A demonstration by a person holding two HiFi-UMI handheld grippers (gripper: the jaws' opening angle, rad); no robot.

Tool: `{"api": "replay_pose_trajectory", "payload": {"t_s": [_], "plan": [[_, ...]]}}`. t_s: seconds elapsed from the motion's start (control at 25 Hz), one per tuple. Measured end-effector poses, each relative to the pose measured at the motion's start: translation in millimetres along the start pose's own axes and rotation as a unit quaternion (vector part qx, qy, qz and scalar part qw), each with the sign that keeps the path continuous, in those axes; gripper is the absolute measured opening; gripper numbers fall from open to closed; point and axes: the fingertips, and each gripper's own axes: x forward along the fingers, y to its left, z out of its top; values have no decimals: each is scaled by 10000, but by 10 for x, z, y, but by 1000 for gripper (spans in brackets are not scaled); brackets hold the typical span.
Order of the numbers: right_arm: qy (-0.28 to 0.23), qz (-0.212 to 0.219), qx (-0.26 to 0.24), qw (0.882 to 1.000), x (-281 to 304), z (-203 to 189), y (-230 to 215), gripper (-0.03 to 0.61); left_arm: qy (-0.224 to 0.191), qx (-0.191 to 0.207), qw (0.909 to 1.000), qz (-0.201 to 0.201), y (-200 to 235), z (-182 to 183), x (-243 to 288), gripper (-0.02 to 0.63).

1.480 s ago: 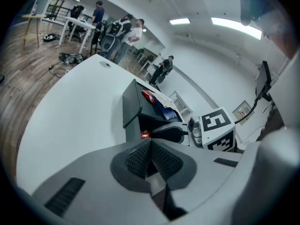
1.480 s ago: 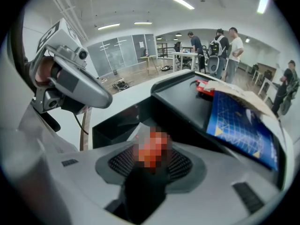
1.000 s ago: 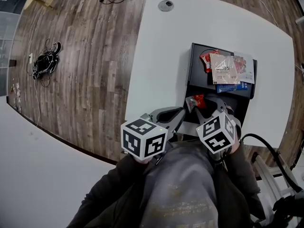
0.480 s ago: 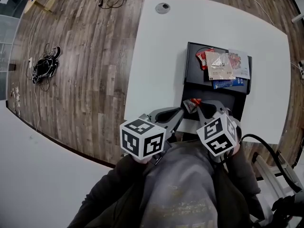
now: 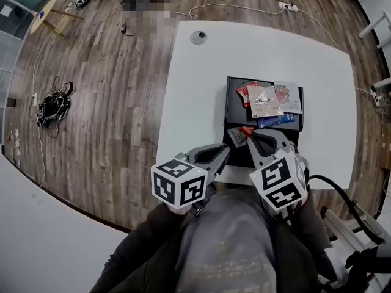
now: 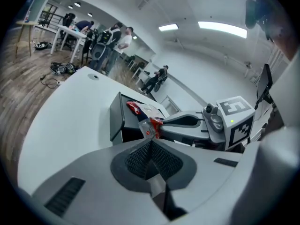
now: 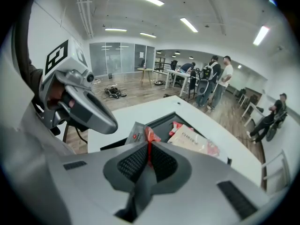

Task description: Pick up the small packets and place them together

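I had the right gripper [image 5: 249, 137], jaws just closed, pinching one small packet [image 5: 237, 135] over the near end of the tray [image 5: 234, 110], with the packet pile [image 5: 269, 100] at its 1 o'clock, nearer it than the left gripper [image 5: 223, 151], which was pressed together on nothing.

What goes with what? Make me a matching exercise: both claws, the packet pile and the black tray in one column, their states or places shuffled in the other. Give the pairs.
1. left claw
2. right claw
3. pile of packets
4. black tray

A. rests on the white table
B. shut on a small packet
C. shut, nothing between
D. lies on the tray

Pairs: 1-C, 2-B, 3-D, 4-A.

The right claw's jaws have just been closing, with the small packet between them.
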Motion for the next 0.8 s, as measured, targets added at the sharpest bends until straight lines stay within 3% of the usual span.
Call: {"api": "replay_pose_trajectory", "payload": {"t_s": [0.2, 0.32, 0.8], "plan": [[-262, -514, -25, 9983, -70, 330, -526, 21, -56, 38, 10000, 64, 30, 135, 30, -8], [-70, -770, -250, 9967, 29, 414, -791, 21, -76, -46, 9998, 163, 82, 180, 26, -8], [343, -618, -391, 9967, 390, 350, -952, 26, -147, -375, 9984, 386, 287, 207, 51, -8]]}}
